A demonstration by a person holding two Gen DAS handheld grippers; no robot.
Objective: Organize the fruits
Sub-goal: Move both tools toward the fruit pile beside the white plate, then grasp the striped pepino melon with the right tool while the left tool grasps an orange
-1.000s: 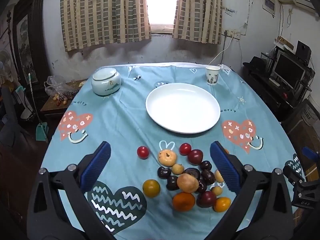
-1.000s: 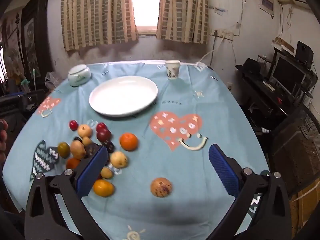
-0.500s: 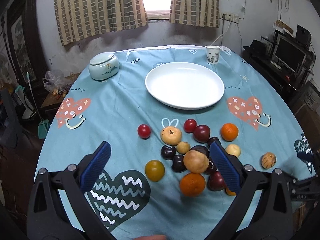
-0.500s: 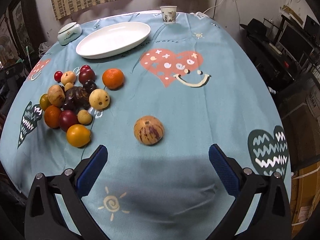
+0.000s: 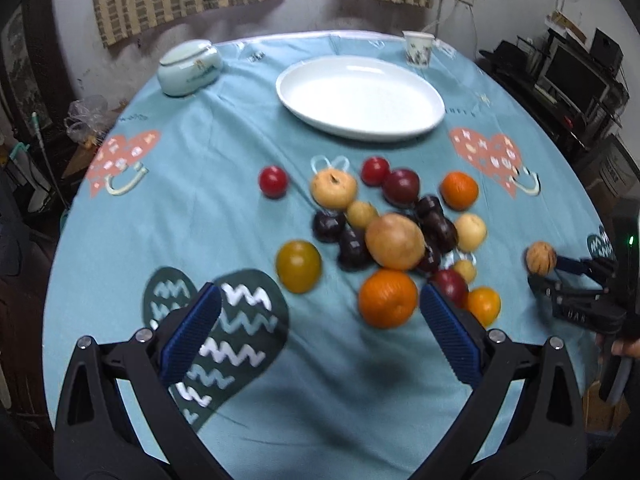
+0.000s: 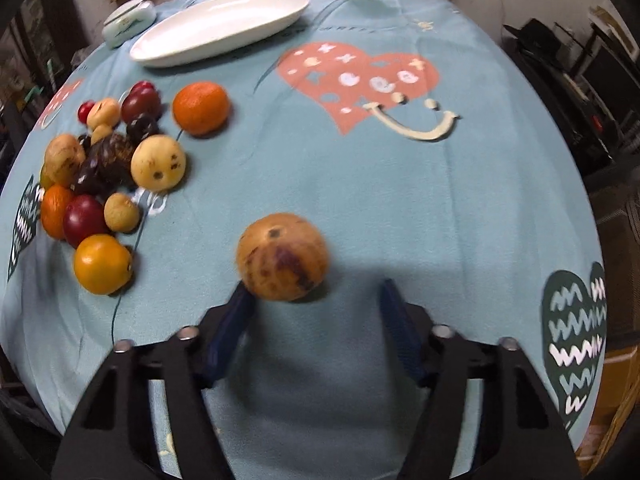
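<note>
Now the right claw [image 6: 316,292] is seen low over the tabletop [image 6: 400,208], its jaws just narrowed and still apart, with the speckled brown fruit [image 6: 282,256] just beyond its tips, touching the left pad but not pinched. The left claw [image 5: 320,312] is held wide open, empty, beside the large orange [image 5: 387,298] of the fruit pile. The white plate [image 5: 360,98] is left bare behind the pile.
</note>
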